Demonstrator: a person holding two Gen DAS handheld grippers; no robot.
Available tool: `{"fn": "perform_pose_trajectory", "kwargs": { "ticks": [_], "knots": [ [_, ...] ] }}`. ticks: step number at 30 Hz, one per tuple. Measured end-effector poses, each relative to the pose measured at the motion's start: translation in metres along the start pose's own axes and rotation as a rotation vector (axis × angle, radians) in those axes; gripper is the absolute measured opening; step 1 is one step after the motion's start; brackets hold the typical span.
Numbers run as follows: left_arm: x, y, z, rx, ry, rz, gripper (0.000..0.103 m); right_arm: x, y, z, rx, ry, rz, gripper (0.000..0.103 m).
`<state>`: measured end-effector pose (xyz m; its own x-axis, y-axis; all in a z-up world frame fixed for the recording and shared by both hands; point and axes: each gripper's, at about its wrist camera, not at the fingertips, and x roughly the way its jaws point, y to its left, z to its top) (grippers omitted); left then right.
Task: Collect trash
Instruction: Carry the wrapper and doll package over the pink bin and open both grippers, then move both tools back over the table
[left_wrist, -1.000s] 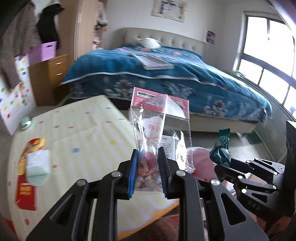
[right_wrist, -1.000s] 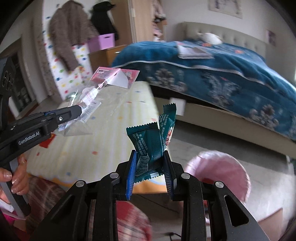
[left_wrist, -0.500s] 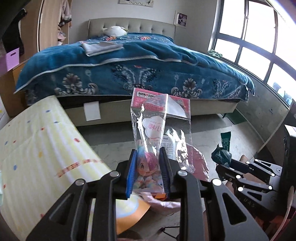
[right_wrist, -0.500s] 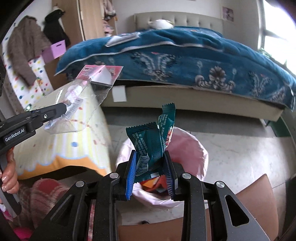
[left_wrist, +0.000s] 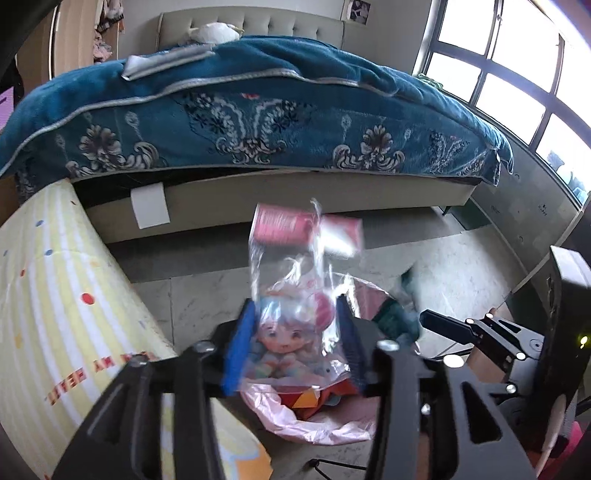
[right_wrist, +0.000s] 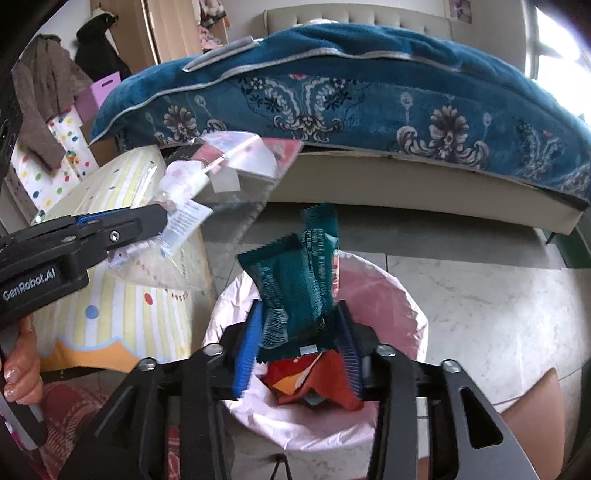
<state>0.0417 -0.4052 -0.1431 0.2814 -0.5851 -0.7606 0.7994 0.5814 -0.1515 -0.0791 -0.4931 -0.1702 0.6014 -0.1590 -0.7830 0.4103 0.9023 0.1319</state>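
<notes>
Crinkly teal wrapper (right_wrist: 295, 291) | right gripper (right_wrist: 299, 343) just opened | clear bag (left_wrist: 291, 314) | left gripper (left_wrist: 293, 343) likewise

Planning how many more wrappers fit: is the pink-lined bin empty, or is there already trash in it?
Not empty. Inside the pink-lined bin, red and orange wrappers lie at the bottom, seen from the right wrist view.

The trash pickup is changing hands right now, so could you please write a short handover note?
Left tongs: just opened around the clear doll packet, blurred, over the bin.
Right tongs: just opened; the teal wrapper sits loosely between the pads.
Pink-lined bin: directly below both, already holding red and orange wrappers.
Done: both pieces carried to the bin.
Left: confirm both fall in, then look for more trash.
</notes>
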Motion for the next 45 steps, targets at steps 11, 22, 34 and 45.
{"fn": "perform_pose_trajectory", "kwargs": {
  "ticks": [11, 22, 34, 45],
  "knots": [
    [-0.013, 0.002, 0.0, -0.034, 0.0, -0.069, 0.068, -0.013, -0.008, -0.01, 0.055, -0.009, -0.058, 0.069],
    [-0.026, -0.042, -0.003, 0.057, 0.014, -0.107, 0.092, -0.064, -0.017, -0.022, 0.102, -0.114, -0.161, 0.069],
    [-0.046, -0.05, -0.005, 0.076, -0.034, -0.092, 0.092, -0.091, -0.048, -0.026, 0.191, -0.148, -0.185, 0.07],
    [-0.106, 0.014, -0.025, -0.014, -0.135, 0.066, 0.092, -0.1, -0.009, -0.033, 0.118, -0.165, -0.11, 0.07]
  ]
}}
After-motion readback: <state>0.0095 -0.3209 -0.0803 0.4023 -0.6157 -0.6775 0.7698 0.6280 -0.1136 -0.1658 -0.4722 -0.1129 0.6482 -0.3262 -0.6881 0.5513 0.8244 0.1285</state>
